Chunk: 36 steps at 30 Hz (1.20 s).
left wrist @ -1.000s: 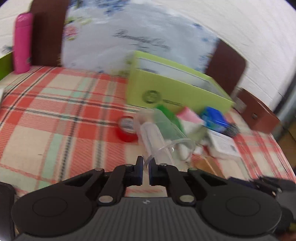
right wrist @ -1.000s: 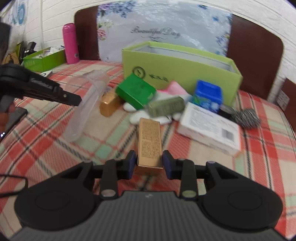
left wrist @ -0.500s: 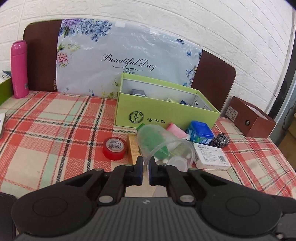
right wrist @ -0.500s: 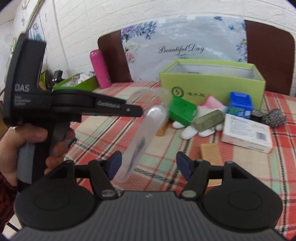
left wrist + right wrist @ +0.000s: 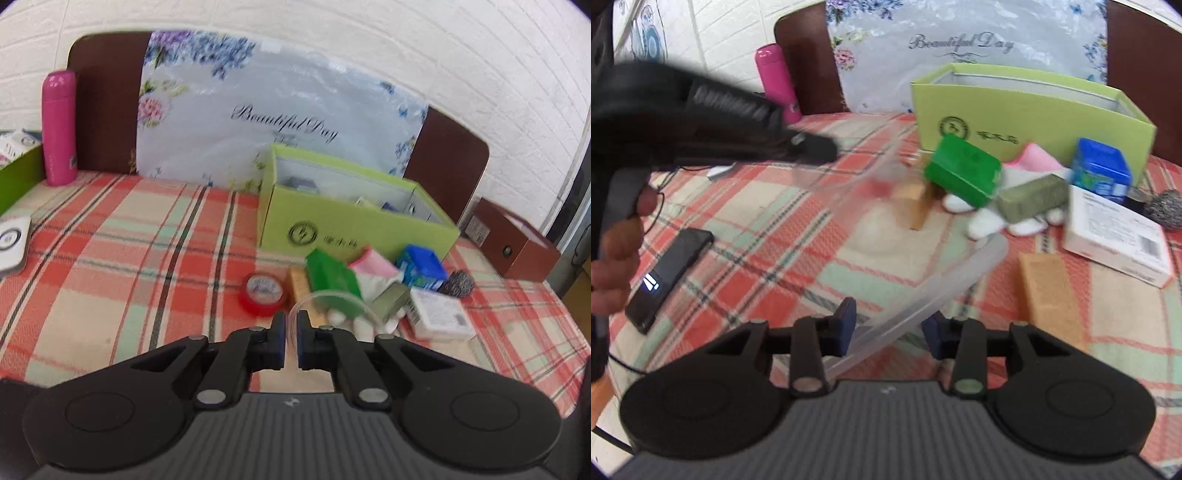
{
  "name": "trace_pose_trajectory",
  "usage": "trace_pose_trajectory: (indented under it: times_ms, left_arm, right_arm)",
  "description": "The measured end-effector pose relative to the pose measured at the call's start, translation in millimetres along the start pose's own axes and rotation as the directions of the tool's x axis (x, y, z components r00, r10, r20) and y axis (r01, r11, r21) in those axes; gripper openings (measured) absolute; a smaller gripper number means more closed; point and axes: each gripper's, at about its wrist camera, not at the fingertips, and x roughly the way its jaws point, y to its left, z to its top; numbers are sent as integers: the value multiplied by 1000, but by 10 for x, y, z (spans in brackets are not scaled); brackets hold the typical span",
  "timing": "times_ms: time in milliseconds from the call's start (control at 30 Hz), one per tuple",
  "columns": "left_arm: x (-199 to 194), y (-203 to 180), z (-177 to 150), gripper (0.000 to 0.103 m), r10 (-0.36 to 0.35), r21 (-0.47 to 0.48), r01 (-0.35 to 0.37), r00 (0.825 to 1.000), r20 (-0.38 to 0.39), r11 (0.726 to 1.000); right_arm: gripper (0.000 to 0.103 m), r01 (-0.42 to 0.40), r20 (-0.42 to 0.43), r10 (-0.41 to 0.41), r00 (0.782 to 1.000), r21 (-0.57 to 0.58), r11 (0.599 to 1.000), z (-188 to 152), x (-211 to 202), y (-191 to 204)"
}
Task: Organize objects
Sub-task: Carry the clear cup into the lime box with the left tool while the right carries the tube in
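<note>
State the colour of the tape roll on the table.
Red: the tape roll shows best in the left wrist view.

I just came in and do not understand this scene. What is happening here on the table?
A person is sorting small items on a red plaid tablecloth, holding tongs in each hand. The left tongs are shut on the rim of a clear plastic cup, held above the table. The right tongs are open around the cup's other end, not gripping it. A pile of small boxes lies before the open light-green cardboard box, which already holds a few items.
</note>
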Motion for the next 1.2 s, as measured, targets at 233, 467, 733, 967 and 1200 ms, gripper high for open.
trace_pose_trajectory:
  times_ms: [233,467,733,967,1200]
  left_arm:
    - [176,51,-333,5,8,-20,-10,996,-90,1000]
    - [136,-22,-368,5,-20,-3,20,996,-87,1000]
    - [174,9,-505,5,-3,-6,2,993,-114,1000]
    - [211,42,-532,6,-10,-24,7,992,-125,1000]
    - [20,-77,-231,5,-79,-29,77,995,-57,997]
  right_arm:
    - [61,154,-5,-154,988,14,988,-90,-229,-198]
    - [57,125,49,-122,991,-64,990,-79,-105,15]
    - [58,182,14,-182,983,-113,977,-139,-48,114]
    - [29,158,13,-157,987,-78,984,-148,14,72]
    - [26,103,44,-101,994,-50,993,-13,-245,-76]
